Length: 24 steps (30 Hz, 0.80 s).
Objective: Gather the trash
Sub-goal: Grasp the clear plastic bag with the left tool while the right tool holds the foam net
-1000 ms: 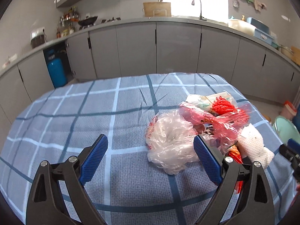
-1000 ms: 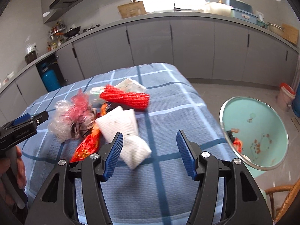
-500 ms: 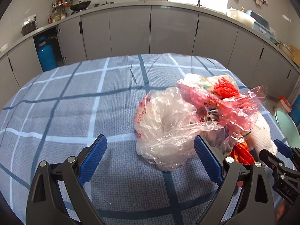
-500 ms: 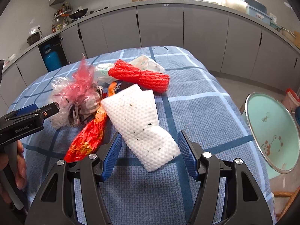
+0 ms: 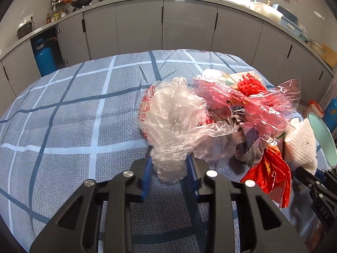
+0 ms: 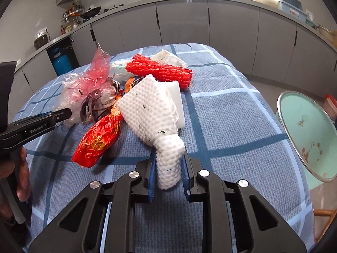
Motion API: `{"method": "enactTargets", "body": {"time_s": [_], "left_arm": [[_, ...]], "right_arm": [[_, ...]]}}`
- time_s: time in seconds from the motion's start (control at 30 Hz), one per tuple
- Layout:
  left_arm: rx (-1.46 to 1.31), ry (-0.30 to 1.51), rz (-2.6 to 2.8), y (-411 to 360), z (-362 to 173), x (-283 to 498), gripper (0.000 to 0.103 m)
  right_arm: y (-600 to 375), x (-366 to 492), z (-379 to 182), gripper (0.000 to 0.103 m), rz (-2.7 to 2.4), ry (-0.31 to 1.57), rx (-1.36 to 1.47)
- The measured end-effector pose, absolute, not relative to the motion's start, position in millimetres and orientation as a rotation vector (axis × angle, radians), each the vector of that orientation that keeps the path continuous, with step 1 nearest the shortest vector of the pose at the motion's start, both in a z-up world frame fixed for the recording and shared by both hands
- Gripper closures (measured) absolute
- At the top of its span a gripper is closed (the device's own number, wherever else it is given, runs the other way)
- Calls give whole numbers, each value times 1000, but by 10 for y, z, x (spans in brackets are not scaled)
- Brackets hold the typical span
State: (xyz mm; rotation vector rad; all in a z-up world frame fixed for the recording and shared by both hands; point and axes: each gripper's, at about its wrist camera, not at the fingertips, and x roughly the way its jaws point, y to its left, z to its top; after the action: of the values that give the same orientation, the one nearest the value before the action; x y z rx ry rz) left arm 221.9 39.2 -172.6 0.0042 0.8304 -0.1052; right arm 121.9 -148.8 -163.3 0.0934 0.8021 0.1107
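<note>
A heap of trash lies on the blue checked tablecloth. My left gripper is shut on the near end of a clear plastic bag. Behind the bag lie a pink cellophane wrap, a red foil wrapper and a red net. My right gripper is shut on the near end of a white foam net sleeve. Beside the sleeve lie the red foil wrapper, the red net and the pink cellophane wrap.
A mint green basin stands on the floor to the right of the table. Grey kitchen cabinets run along the back wall, with a blue gas cylinder at the left. The left gripper shows in the right wrist view.
Both grippers have moved forward and closed: the left on the clear plastic bag, the right on the white foam sleeve. Both were open before.
</note>
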Motion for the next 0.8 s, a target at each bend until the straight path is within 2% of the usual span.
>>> {"method": "enactTargets", "body": {"time_s": [0.07, 0.3, 0.8], "left_arm": [[9, 822, -102, 406, -1692, 2182, 83], [37, 773, -104, 420, -1493, 1974, 87], [110, 646, -105, 327, -973, 1458, 89]], "right_arm": [[-1531, 1154, -1594, 82, 111, 791, 116], [-1591, 984, -1364, 83, 115, 722, 140], [-1653, 830, -1109, 83, 116, 649, 159]]}}
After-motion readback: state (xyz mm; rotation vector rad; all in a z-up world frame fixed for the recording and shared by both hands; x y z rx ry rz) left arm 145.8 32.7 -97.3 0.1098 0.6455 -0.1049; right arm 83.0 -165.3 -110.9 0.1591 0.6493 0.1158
